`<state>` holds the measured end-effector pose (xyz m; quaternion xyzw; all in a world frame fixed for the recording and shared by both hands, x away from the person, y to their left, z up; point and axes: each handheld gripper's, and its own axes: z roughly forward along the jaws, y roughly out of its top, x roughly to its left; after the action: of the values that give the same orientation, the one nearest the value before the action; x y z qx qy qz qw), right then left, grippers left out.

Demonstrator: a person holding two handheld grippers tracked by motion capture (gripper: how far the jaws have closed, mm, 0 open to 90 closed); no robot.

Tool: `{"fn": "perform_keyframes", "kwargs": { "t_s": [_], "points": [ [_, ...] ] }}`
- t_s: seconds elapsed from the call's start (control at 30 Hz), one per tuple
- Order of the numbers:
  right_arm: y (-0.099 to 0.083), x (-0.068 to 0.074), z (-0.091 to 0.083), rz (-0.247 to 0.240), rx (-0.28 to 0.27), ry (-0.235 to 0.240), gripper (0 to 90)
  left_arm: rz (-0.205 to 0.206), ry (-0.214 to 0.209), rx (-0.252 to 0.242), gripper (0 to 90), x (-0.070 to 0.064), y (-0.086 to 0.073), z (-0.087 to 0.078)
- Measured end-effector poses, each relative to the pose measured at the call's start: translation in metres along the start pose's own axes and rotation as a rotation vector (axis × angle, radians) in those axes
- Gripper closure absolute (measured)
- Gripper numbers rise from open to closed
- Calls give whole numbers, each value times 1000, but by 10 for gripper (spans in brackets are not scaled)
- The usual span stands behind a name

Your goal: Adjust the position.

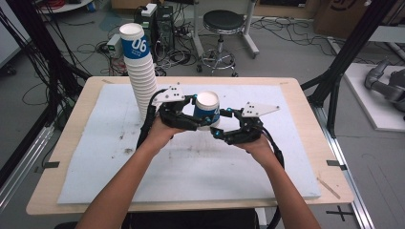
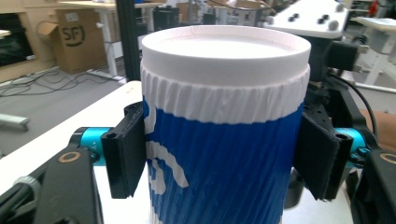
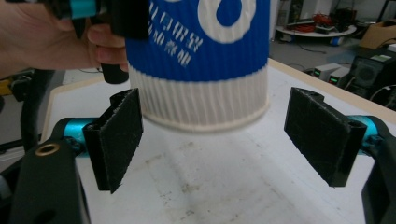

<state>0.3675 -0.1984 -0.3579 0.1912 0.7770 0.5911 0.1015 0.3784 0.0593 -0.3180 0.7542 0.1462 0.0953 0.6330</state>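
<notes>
A: State the position of the cup and any markings.

B: The paper cup [image 1: 207, 109] is held above the middle of the white mat [image 1: 191, 162], clear of it. It is upside down: white ribbed band at the rim end, blue ribbed body. The body carries white figures and a line of small white characters, not legible in the right gripper view.

A: Jaw state?

B: The left gripper [image 1: 191, 117] has its jaws clamped on the cup's blue body, one pad on each side. The right gripper [image 1: 220, 125] has its jaws spread wide, flanking the cup's lower rim without contact.

A: Other items on the surface?

B: A tall cup stack [image 1: 139, 67] stands at the far left of the mat, leaning slightly. Its top cup reads "06" on a blue band.

A: Surface and room?

B: The wooden surface [image 1: 305, 95] shows a bare margin around the mat on all sides. The near half of the mat is stained. Beyond the far edge stand a black stool [image 1: 220, 33] and loose cables [image 1: 95, 47] on the floor. A cardboard box [image 2: 74, 39] reads "SF".
</notes>
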Motion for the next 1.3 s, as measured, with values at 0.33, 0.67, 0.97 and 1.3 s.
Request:
{"fn": "perform_keyframes", "kwargs": {
  "t_s": [0.33,0.67,0.97,1.3],
  "points": [
    [1,2,9,-18,-3,53,154,-17,-53,-10,272,0,-5,6],
    [1,9,0,-112,78,26,273,0,-27,55,194,-9,-4,7],
    [-1,17,-9,-205,177,-5,271,28,-66,120,177,-16,4,9],
    [-2,16,-13,-239,215,31,249,24,-180,150,293,-10,1,23]
  ]
}}
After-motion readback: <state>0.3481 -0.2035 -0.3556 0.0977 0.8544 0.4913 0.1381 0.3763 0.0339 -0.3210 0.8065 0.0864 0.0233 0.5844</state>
